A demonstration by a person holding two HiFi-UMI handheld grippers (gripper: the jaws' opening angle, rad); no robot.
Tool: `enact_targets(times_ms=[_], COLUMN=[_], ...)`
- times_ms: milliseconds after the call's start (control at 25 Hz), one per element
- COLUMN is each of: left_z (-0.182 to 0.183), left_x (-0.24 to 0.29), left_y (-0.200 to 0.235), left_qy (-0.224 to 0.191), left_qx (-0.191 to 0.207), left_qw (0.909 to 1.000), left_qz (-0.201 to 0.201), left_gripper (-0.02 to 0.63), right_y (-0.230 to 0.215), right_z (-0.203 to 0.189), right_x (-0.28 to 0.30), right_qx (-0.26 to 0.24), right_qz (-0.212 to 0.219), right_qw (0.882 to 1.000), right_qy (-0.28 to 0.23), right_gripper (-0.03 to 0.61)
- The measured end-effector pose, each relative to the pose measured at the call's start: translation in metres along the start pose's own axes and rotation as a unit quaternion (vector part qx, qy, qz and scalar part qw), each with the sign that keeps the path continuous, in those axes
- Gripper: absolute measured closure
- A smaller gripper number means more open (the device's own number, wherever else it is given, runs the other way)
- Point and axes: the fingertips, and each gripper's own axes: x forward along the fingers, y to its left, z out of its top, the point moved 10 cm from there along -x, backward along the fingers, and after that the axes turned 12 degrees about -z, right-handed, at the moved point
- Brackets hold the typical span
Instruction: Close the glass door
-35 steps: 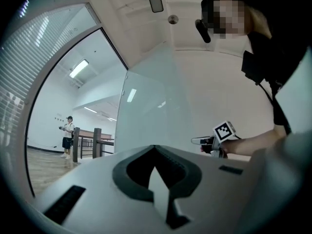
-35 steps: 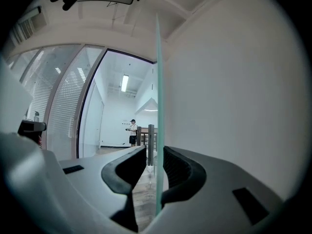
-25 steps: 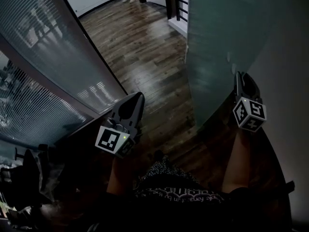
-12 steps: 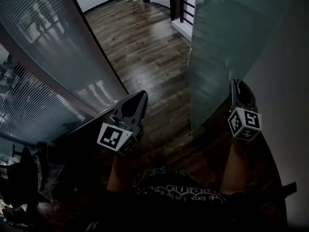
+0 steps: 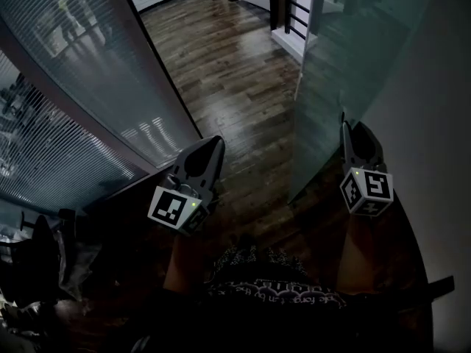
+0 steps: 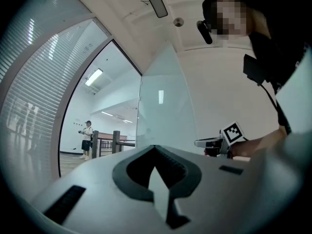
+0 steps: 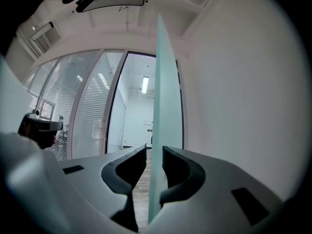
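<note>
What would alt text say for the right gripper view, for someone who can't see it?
The edge of a frosted glass door stands upright between the two grey jaws of the right gripper, with a gap beside one jaw. A white wall lies to the right.

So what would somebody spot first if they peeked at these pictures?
Probably the tall frosted glass door on the right, standing out at an angle from the pale wall, with its edge between the jaws of the right hand-held gripper. Next comes the striped glass wall along the left, with the dark wooden floor running between the two.
</note>
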Motion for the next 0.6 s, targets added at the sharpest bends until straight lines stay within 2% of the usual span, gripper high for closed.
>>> enact_targets(times_ms=[600], left_z=[0.000], left_x=[-0.023], left_y=[0.030], left_qy=[0.000], left_qx=[0.011], left_qw=[0.9990], left_qz=[0.044], left_gripper=[0.611], right_y=[0.068], right_z=[0.002], right_x=[0.031], right_qx=[-0.008], right_qz=[0.095], right_qw=[0.995], right_qy=[-0.001], right_gripper=[0.485])
